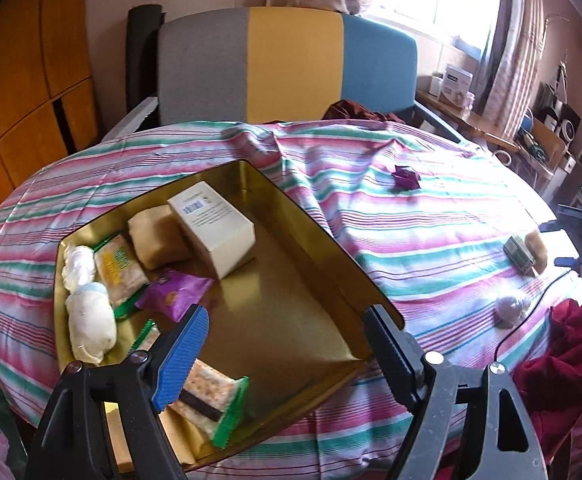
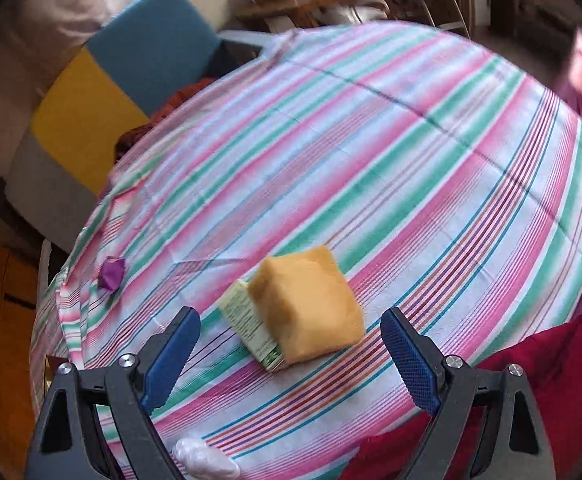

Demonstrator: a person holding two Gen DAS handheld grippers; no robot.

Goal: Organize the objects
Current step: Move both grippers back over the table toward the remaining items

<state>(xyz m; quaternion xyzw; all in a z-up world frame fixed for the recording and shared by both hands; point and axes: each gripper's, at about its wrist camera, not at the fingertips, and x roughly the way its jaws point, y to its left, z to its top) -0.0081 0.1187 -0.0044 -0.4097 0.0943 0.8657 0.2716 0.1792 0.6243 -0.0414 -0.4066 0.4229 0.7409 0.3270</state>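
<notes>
The right gripper (image 2: 287,354) hangs with its jaws wide and nothing between them, pointed down at a yellow sponge (image 2: 311,308) that lies touching a small green-and-white carton (image 2: 251,320) on the striped tablecloth (image 2: 371,160), toward the near edge of the table. The two sit so tight together that, to my eye, a closing grip could catch both or nudge the carton aside, and the soft sponge may squash and slip out on the lift. The loose cloth could also bunch under the fingers. A crumpled purple wrapper (image 2: 111,274) lies well apart toward the far left edge, and a whitish plastic bundle (image 2: 205,458) sits at the very near edge, where a careless sweep might knock it off.

The left gripper (image 1: 287,354) is likewise wide and empty, hovering over the near end of an open gold tin (image 1: 291,280). Inside, crowded against its left side, are a white box (image 1: 215,232), another sponge (image 1: 157,240), two white rolled bundles (image 1: 87,304), a purple packet (image 1: 175,294) and green-edged cracker packs (image 1: 121,276); one more cracker pack (image 1: 215,404) lies at the near end. The right half of the tin is bare. The tin sits near the table's edge, so a push on its wall could shift it on the cloth.
</notes>
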